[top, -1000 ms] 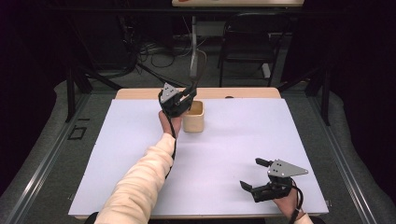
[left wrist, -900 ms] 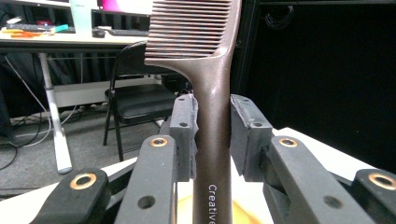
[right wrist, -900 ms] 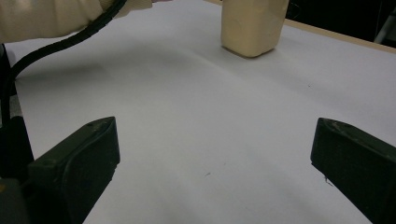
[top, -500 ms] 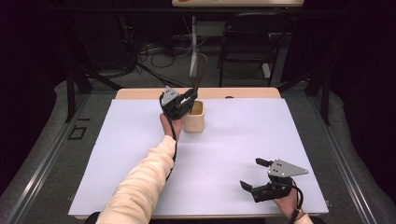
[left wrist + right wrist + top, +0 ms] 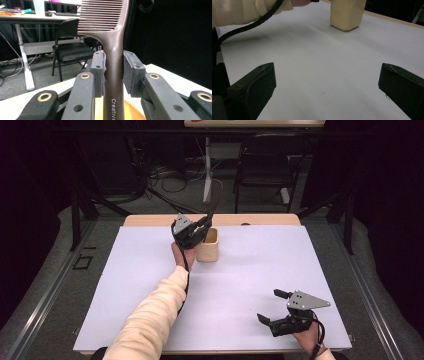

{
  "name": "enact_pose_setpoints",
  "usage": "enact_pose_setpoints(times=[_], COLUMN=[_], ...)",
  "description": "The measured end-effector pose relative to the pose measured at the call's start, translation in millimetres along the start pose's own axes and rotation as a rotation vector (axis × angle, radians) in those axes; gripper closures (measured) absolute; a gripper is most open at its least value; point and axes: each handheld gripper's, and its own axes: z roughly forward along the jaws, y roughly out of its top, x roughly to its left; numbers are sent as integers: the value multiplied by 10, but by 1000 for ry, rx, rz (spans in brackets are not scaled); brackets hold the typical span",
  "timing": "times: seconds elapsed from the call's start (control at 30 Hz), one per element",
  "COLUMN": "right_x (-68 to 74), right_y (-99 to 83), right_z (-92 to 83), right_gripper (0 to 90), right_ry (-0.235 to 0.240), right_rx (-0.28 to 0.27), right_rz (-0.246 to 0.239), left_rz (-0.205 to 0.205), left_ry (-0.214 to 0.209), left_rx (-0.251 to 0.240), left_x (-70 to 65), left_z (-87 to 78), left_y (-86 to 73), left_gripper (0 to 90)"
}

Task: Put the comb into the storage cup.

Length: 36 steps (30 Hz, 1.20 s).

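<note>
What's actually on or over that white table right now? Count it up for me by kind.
Combs: 1, a brown comb clamped upright in the left gripper
Cups: 1, a tan cup
Hand-held grippers: 2, counting the open right gripper
Total: 4

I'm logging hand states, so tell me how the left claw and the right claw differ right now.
The left claw is shut on the handle of a brown comb, held upright above the tan cup; the right claw is open and holds nothing. In the high view the left claw is at the far side of the white table, the right claw near its front edge. Both are black two-jaw tools.
</note>
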Motion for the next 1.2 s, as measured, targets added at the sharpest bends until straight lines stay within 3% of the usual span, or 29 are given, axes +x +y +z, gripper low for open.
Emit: enact_pose_setpoints(times=[0.2,0.47,1.2], right_x=[6,1,4], right_y=[0,-2,-3], right_z=[4,8,9], right_gripper=[9,9,9], right_ry=[3,0,3], right_rx=[4,2,10], right_rz=[4,3,0], left_rz=[9,30,76], left_ry=[-4,-8,-25], left_rx=[53,56,144], left_x=[8,-11,-24], left_z=[17,29,22], left_y=[-6,-31,-89], left_gripper=[719,719,715])
